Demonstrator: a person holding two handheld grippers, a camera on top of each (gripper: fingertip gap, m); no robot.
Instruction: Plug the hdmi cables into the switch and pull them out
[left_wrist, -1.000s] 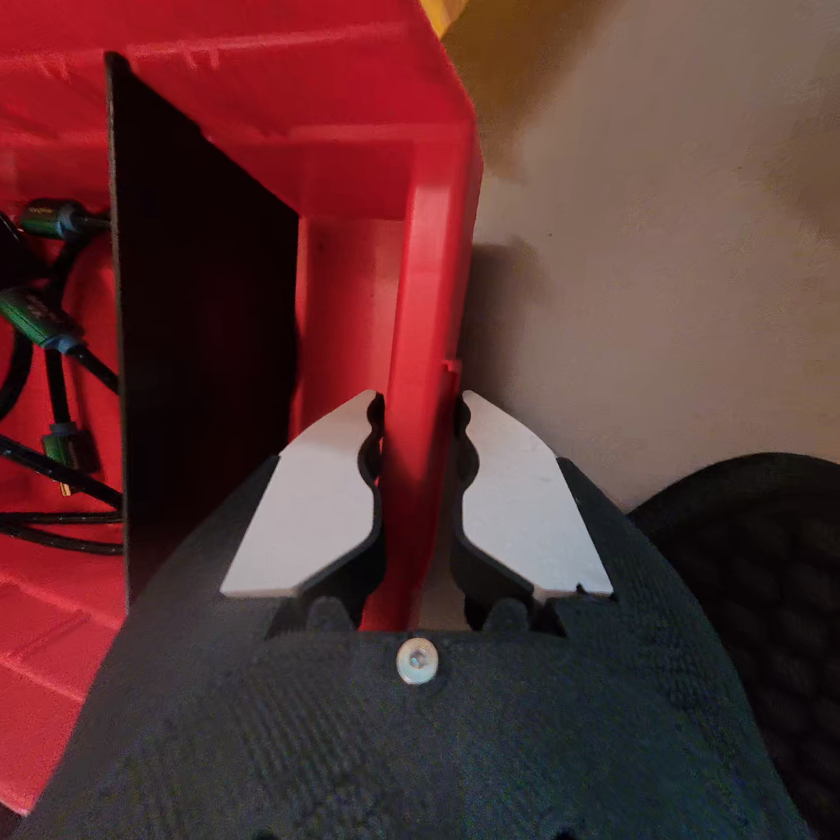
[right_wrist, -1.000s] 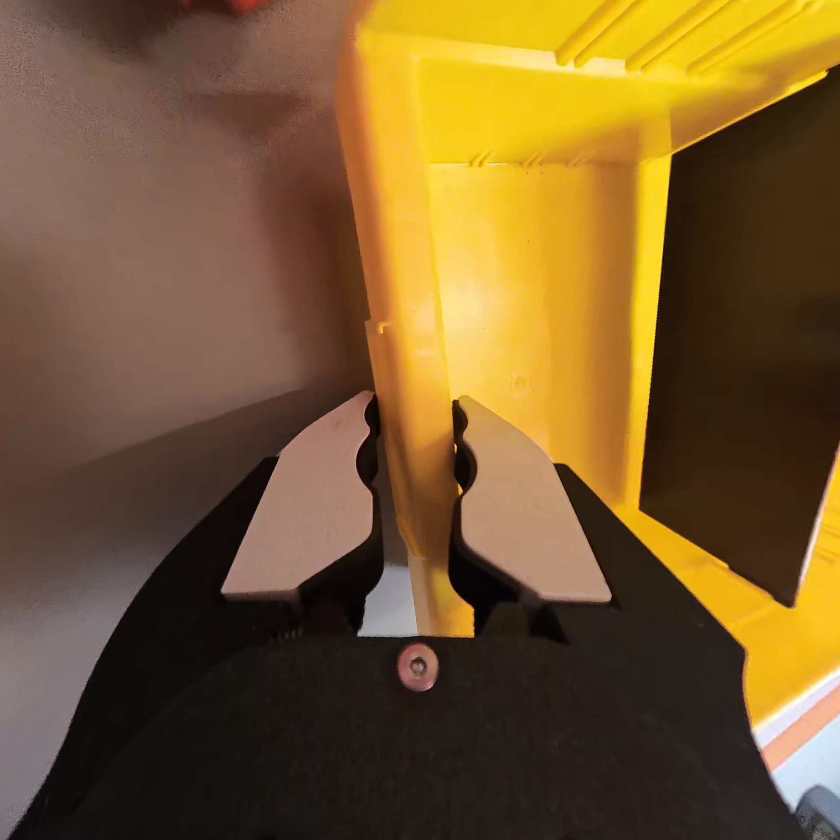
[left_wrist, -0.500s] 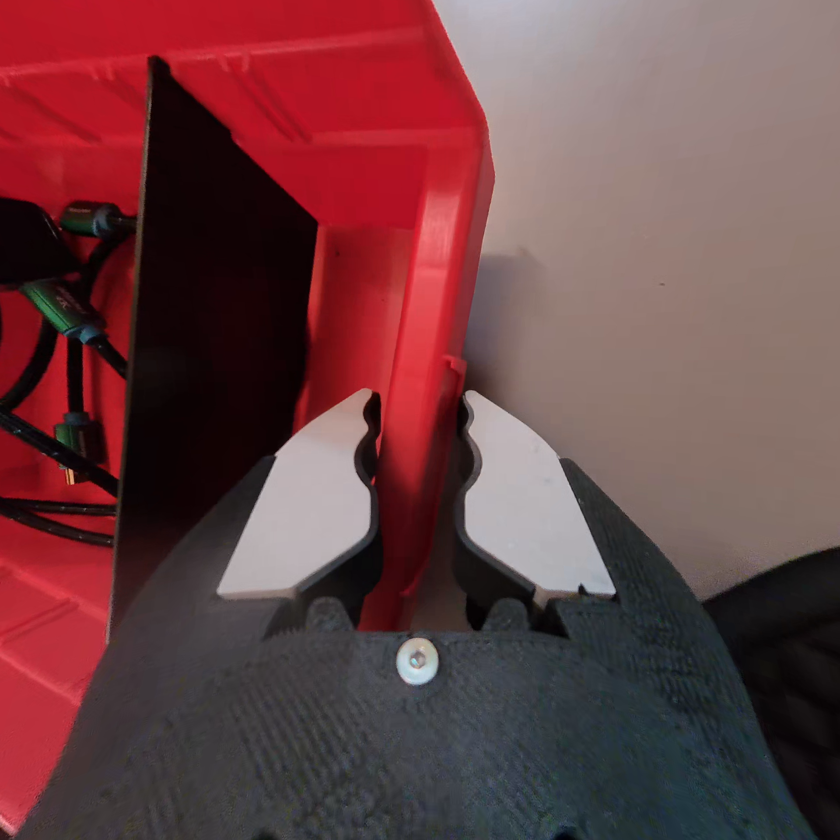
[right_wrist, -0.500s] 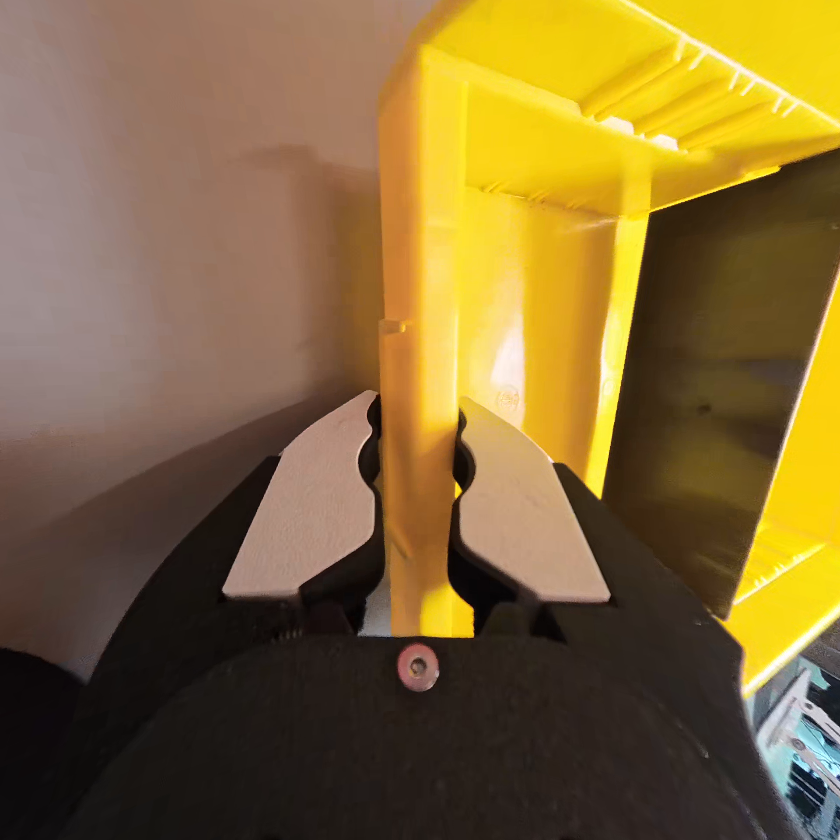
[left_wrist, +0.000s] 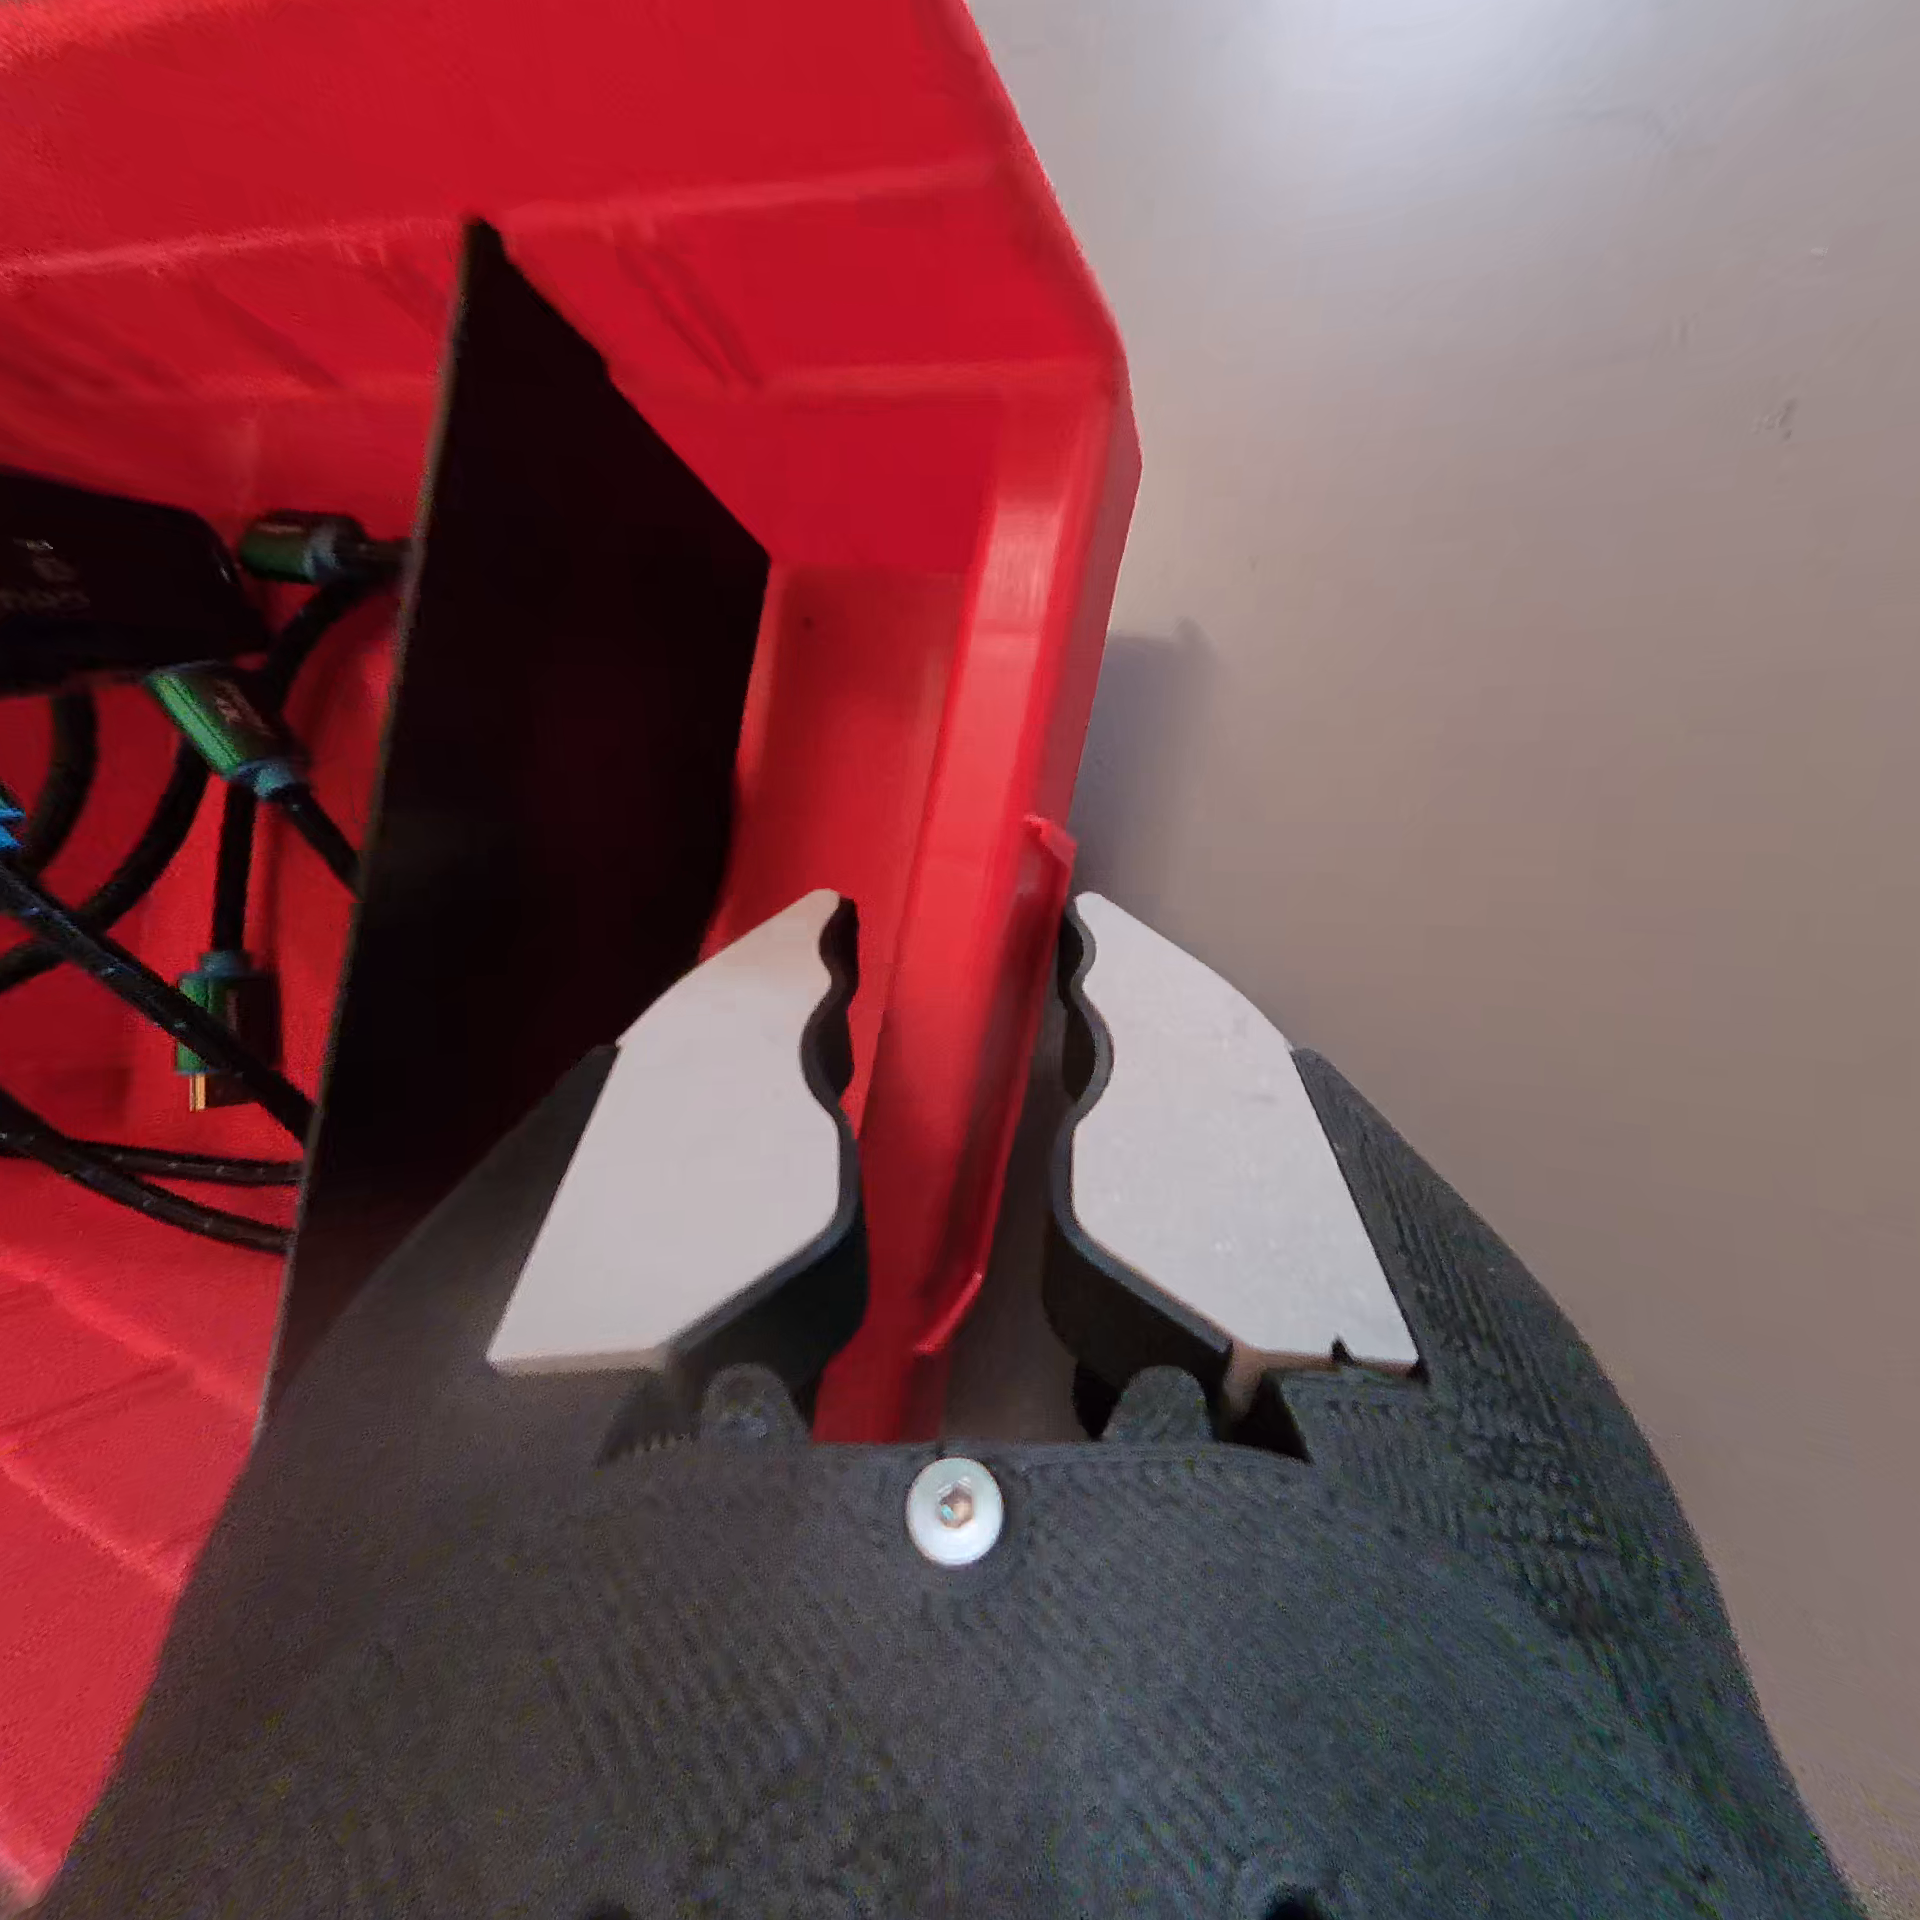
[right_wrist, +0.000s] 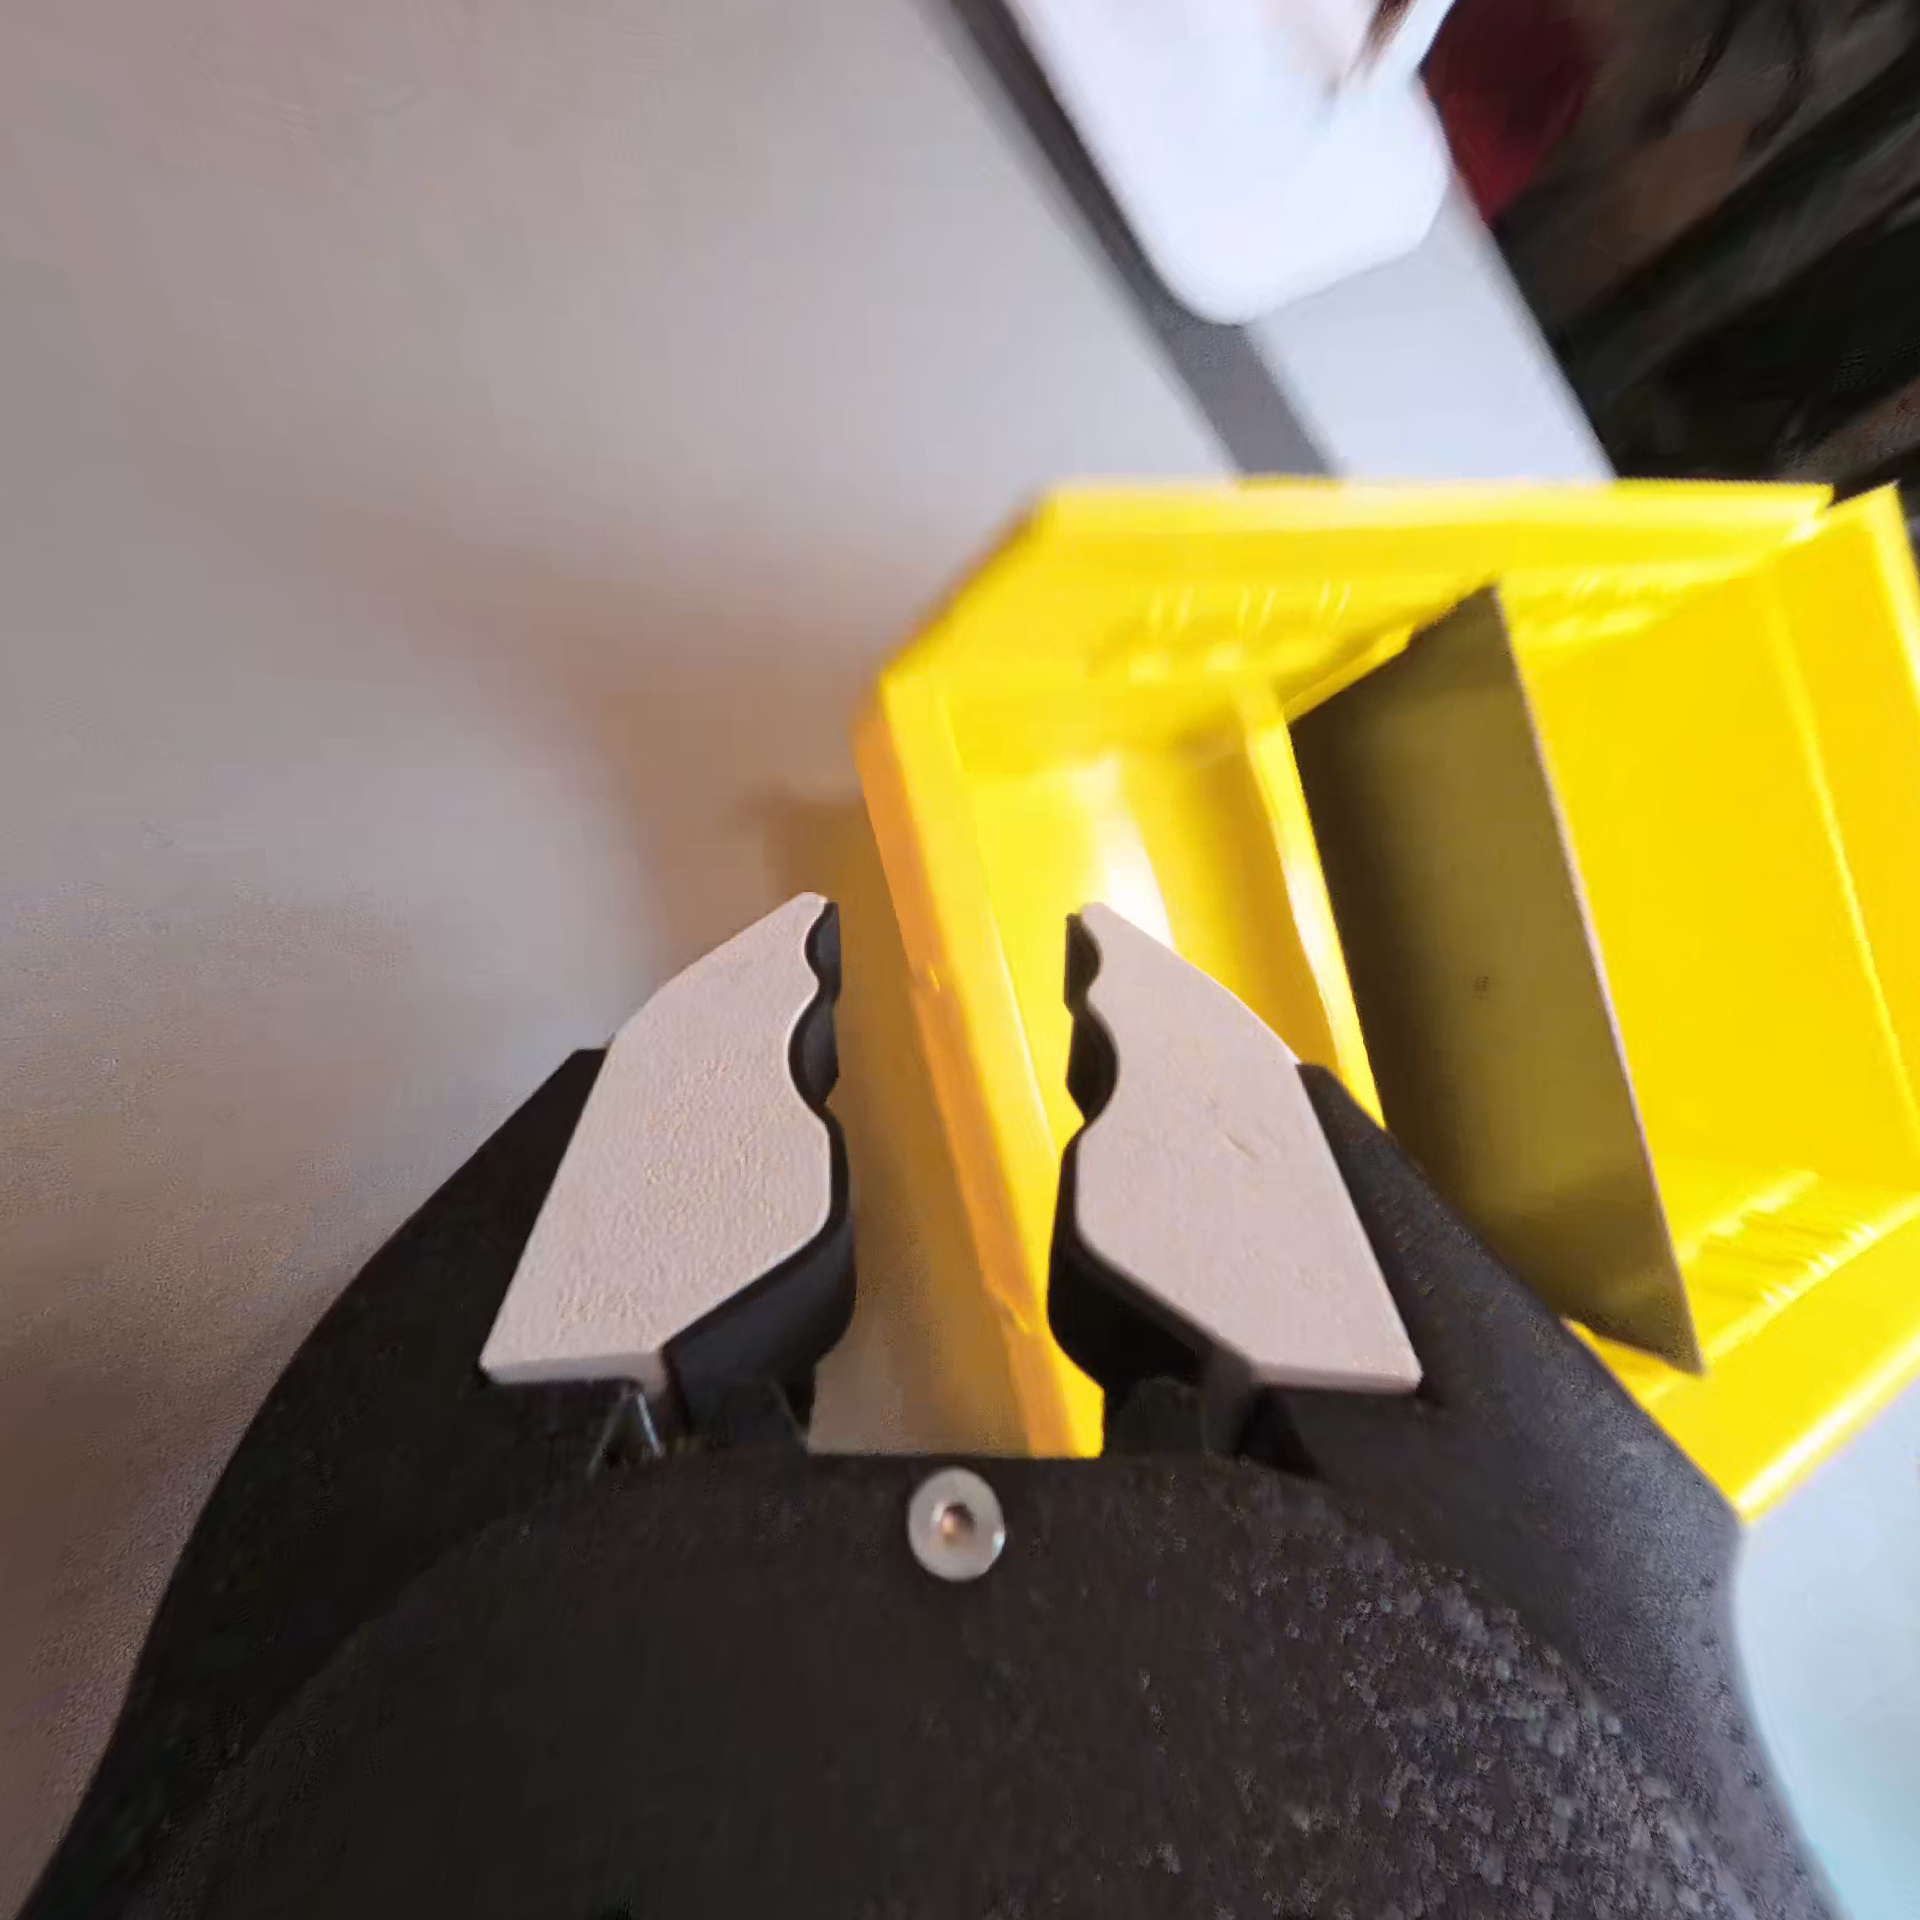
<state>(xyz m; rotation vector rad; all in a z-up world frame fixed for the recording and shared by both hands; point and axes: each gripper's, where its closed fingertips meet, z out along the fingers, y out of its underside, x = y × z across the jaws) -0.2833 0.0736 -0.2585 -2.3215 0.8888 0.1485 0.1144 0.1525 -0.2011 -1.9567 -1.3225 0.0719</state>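
Left claw (left_wrist: 958, 914) grips red bin (left_wrist: 997, 644); right claw (right_wrist: 948, 920) loosely straddles yellow bin (right_wrist: 935, 831).

I can read nothing here. Left of the black divider (left_wrist: 540, 790) in my red bin (left_wrist: 935, 312), the black switch (left_wrist: 104, 592) and a green cable plug (left_wrist: 213, 717) carry pale marks, too blurred to make out.

A workshop-like bench: red parts bin (left_wrist: 966, 582), yellow parts bin (right_wrist: 1143, 644), plain pale tabletop (right_wrist: 364, 520).
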